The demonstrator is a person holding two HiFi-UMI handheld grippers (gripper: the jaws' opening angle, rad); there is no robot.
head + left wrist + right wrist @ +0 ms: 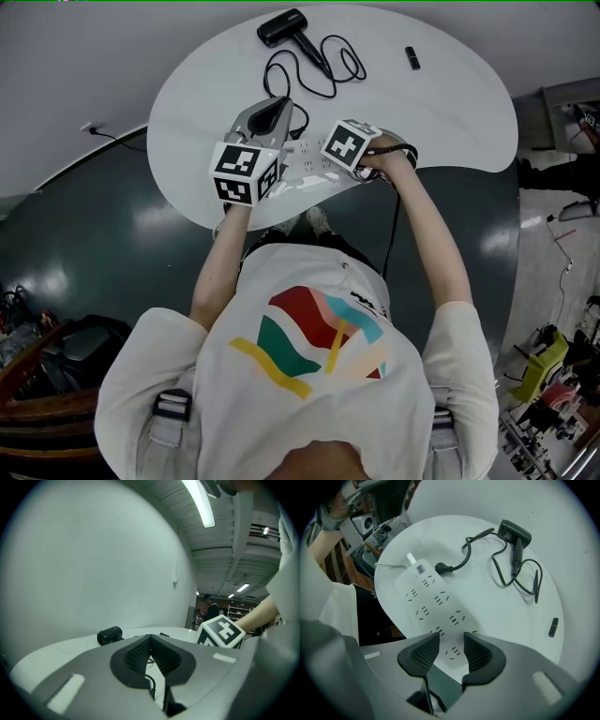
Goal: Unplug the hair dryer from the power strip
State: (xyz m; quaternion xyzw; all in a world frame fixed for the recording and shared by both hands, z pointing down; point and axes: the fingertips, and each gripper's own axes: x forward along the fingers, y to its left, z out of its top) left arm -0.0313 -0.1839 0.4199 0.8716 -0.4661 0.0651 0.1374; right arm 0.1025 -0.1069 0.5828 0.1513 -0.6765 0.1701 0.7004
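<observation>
**On the white tabletop, the plug lies clear of the strip's sockets**

Head view: on the tabletop (450, 112), the black hair dryer (281, 26) lies at the far edge. Its cord (323, 77) loops back toward the white power strip (305, 155) near the person. The left tongs (278, 105) reach out over the strip's left side. The right tongs (352, 143) point straight down at the strip.

Left gripper view: the left tongs are closed tip to tip with nothing between them, held roughly level above the tabletop. The dryer lies beyond them.

Right gripper view: the right tongs stand wide apart over the strip's near end and grip nothing. Whether they touch the strip cannot be told. The black plug (440, 568) lies just beside the strip's far end, out of every socket.
</observation>
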